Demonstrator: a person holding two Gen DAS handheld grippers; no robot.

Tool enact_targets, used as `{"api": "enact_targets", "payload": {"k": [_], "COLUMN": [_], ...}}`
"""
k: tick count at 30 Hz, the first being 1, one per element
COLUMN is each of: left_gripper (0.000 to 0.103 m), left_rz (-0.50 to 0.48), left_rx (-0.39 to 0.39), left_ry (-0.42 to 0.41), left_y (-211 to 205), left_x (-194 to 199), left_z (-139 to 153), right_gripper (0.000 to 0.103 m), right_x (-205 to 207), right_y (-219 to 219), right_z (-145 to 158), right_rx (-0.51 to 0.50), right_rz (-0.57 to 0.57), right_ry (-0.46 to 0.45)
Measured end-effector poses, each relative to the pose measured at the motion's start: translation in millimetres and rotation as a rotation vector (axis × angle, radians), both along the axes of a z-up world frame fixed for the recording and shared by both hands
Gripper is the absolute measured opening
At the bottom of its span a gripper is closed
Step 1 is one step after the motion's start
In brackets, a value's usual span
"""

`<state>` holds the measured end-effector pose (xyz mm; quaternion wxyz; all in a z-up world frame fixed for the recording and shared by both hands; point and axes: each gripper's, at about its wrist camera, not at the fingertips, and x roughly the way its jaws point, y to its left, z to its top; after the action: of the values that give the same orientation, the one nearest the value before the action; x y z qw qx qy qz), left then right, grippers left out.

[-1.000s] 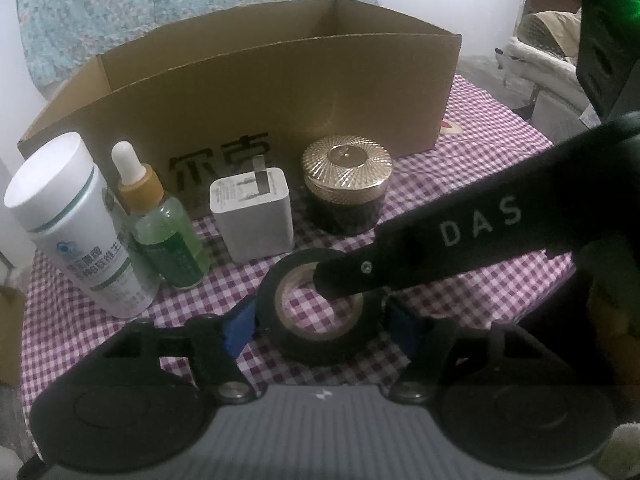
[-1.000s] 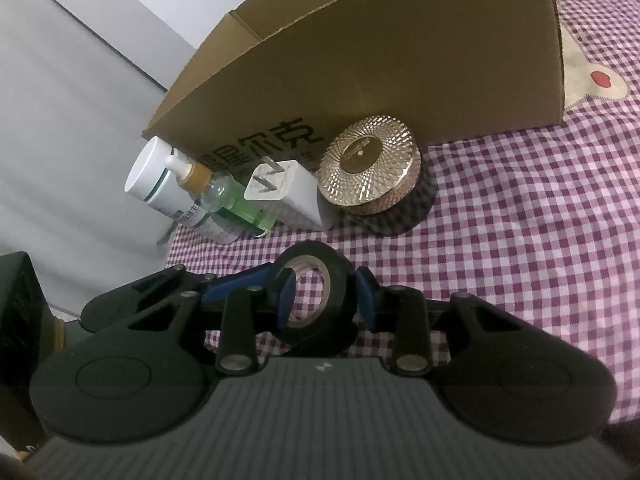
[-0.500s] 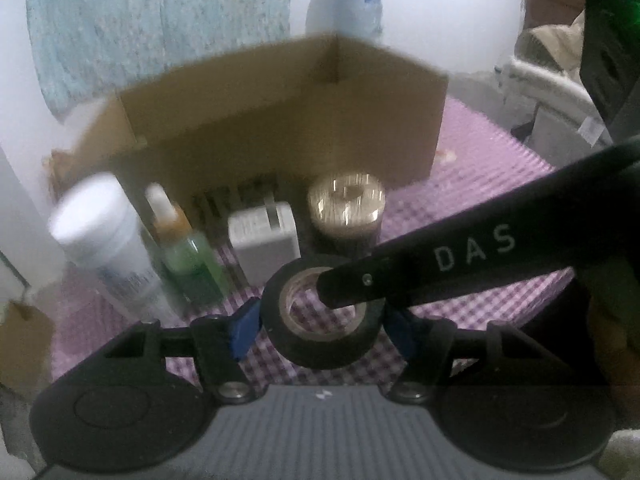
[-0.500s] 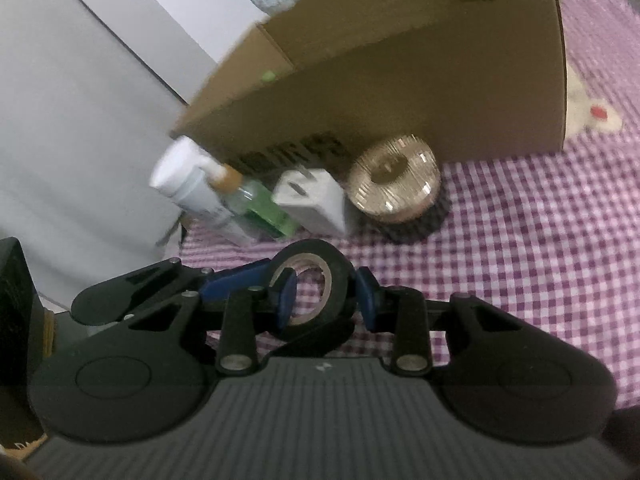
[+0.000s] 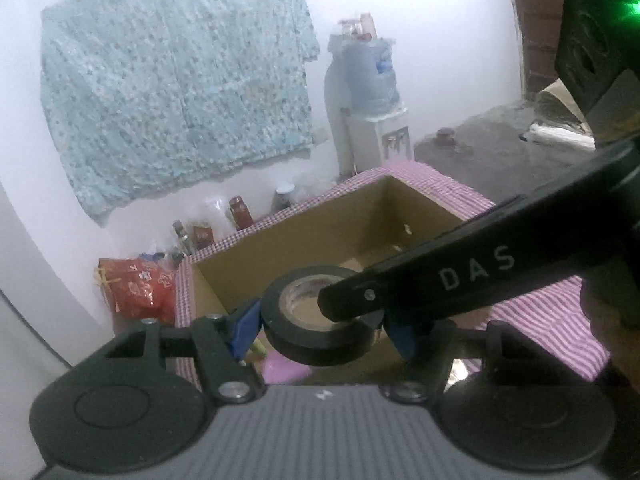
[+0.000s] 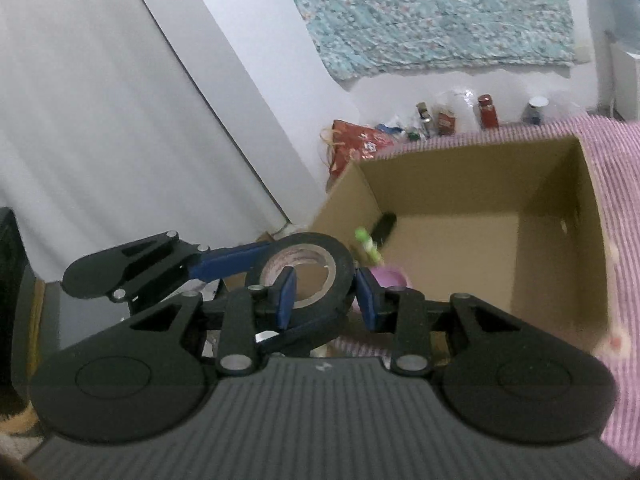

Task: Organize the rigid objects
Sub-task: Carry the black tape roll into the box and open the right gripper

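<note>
A black tape roll [image 5: 320,344] hangs in the air above the open cardboard box [image 5: 320,240], held by both grippers. My left gripper [image 5: 322,330] is shut on it, its blue pads pressing the roll's outer sides. My right gripper [image 6: 326,298] is shut on the roll's wall [image 6: 308,244], one pad inside the hole and one outside. In the left wrist view a finger of the right gripper [image 5: 440,280] crosses over the roll. From the right wrist, one blue finger of the left gripper [image 6: 228,264] reaches in from the left.
The box [image 6: 460,188] sits on a purple checked cloth [image 6: 616,200] and holds a green-capped item [image 6: 366,242], a black item [image 6: 384,224] and something pink [image 6: 386,280]. Behind it are a red bag [image 5: 136,288], jars [image 5: 240,208] and a water dispenser [image 5: 372,100].
Both grippers have risen together with the tape roll off the table. The bottles, charger and gold-lidded jar have dropped out of view, and the box's inside now shows.
</note>
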<state>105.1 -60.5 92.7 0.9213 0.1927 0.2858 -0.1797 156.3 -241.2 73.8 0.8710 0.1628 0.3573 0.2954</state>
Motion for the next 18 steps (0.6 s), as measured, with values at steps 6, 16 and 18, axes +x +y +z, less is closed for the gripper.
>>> {"api": "enact_targets", "payload": {"k": [6,16,18], "left_gripper": [0.067,0.067,0.067], "left_rz": [0.027,0.11,0.127], "left_rx": [0.013,0.125,0.146], "left_ry": [0.217,0.479,0.512], "left_y": [5.4,0.3,-1.0], "left_x": [97.0,213.9,223.5], "left_z": [1.0,-60.0,-72.2], "right_gripper": [0.032,0.032,0.032], "right_x": [116.4,216.6,220.3], "right_y": [-5.8,7.8,15.7], "right_z": [-3.8,-82.2,-96.6], "right_rx": [0.069,0.076,0.068], "right_rz": [0.017,-0.009,-0.018], "right_ry": [0.234,0.543,0.578]}}
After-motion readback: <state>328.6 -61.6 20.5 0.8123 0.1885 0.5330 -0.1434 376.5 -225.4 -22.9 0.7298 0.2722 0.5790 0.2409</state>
